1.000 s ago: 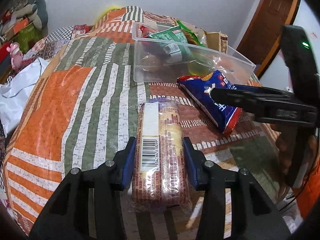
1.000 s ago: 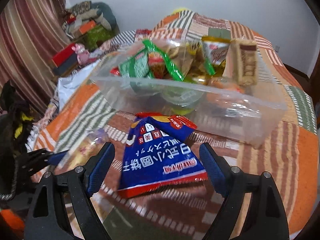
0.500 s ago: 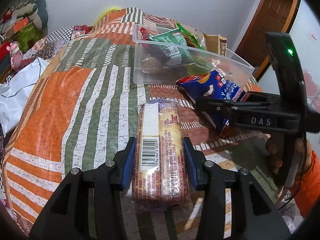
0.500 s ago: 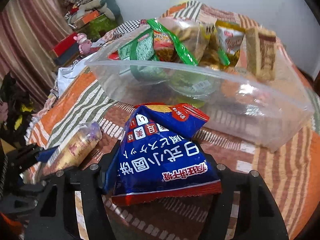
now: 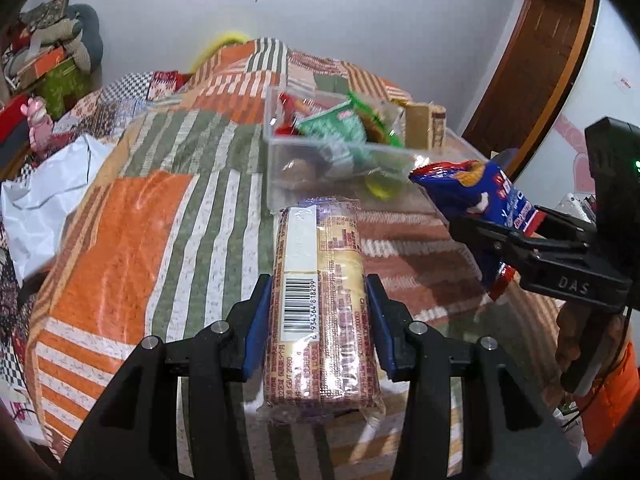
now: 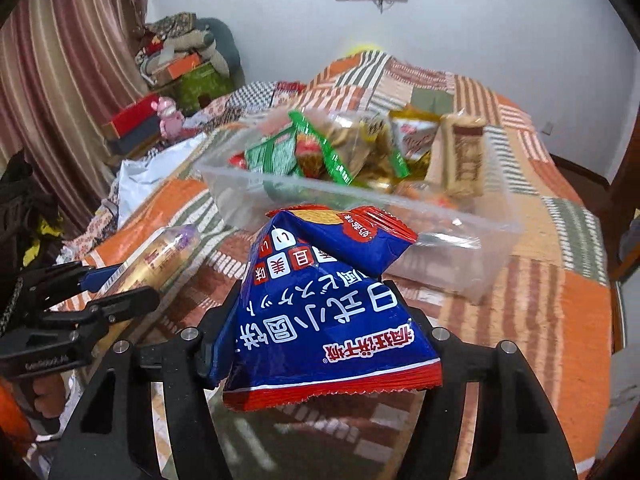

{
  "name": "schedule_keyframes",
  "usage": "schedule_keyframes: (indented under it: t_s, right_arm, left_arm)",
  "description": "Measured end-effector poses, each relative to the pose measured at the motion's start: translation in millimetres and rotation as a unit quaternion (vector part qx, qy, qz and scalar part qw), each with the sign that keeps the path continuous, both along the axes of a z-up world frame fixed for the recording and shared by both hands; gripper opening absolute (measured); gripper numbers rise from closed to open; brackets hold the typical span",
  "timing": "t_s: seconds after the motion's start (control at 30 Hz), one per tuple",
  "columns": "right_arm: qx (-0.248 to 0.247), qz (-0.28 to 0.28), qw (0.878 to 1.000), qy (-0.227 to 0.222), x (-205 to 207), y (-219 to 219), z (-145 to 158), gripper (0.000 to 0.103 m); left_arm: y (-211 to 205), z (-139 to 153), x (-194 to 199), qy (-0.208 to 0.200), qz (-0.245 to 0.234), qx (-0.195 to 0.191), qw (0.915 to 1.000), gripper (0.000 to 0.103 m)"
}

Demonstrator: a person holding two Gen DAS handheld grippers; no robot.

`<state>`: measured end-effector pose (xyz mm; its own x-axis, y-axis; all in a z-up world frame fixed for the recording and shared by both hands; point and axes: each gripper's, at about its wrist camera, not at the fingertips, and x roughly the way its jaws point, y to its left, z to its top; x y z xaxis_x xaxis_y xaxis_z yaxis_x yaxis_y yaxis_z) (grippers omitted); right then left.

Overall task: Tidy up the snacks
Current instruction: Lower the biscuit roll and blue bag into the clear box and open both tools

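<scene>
Here's the bed [image 5: 132, 216], spread with a patchwork quilt [image 6: 560, 264] of orange, olive and brown stripes. Sitting on the quilt toward the far side is a clear plastic bin [image 5: 280, 168], heaped with snack packets. Just this side of the bin lies a long biscuit pack [image 5: 320, 300], barcode up, lengthwise on the stripes; whether its near end touches the quilt is hard to tell. Off at the left edge, a crumpled white plastic bag [image 5: 36, 204] rests on the covers.

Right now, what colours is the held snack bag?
Blue snack bag with red edges; right wrist view shows best.
</scene>
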<state>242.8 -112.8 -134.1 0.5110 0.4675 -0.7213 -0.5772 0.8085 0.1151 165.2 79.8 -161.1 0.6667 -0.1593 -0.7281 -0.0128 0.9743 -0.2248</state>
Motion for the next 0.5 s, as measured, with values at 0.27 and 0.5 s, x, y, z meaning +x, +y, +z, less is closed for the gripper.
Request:
schedule_keyframes:
  t_s: [0.27,0.5]
  right_arm:
    - [0.023,-0.017,0.999,-0.044,-2,-11,26,0.061]
    - [0.034,-0.037,0.996,-0.069,7,-24,40,0.061]
  left_arm:
    - [-13,31,11,-0.035,-0.007,0.009,0.9993,0.045]
    - [-26,51,30,-0.055,-0.017,0.017,0.9982,0.045]
